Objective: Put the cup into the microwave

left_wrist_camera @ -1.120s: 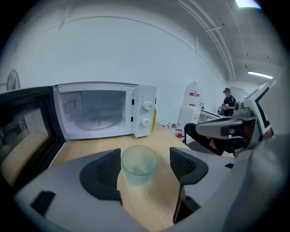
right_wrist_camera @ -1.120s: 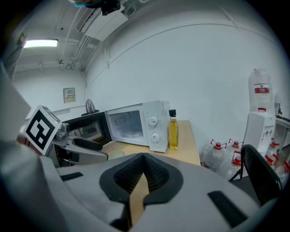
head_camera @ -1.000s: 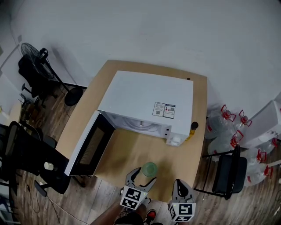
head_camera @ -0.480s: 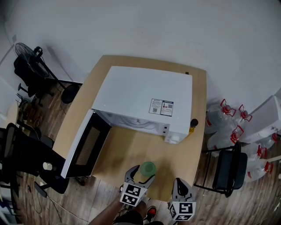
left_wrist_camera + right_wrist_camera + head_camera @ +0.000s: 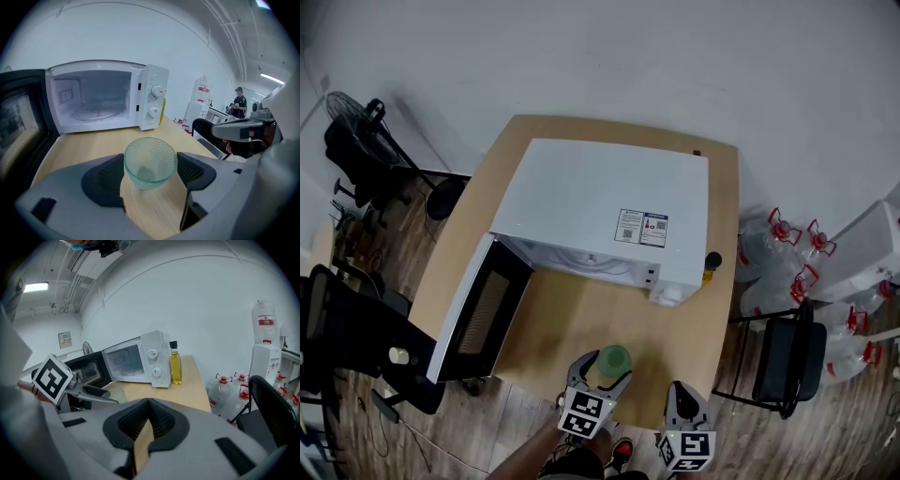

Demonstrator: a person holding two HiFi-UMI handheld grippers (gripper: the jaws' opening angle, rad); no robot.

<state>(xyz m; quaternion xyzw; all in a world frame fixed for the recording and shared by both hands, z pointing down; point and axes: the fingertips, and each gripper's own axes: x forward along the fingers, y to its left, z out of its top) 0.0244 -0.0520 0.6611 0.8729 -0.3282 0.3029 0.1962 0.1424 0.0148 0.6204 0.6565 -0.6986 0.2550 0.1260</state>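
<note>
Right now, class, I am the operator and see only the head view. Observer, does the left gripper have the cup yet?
Observer: In the left gripper view the cup stands on the table between the left gripper's jaws, both pads seemingly against its rim.
Operator: Is the microwave's inside free?
Observer: The microwave cavity shows only its glass turntable.
Operator: And the right gripper?
Observer: The right gripper is shut, with nothing between its jaws.
</note>
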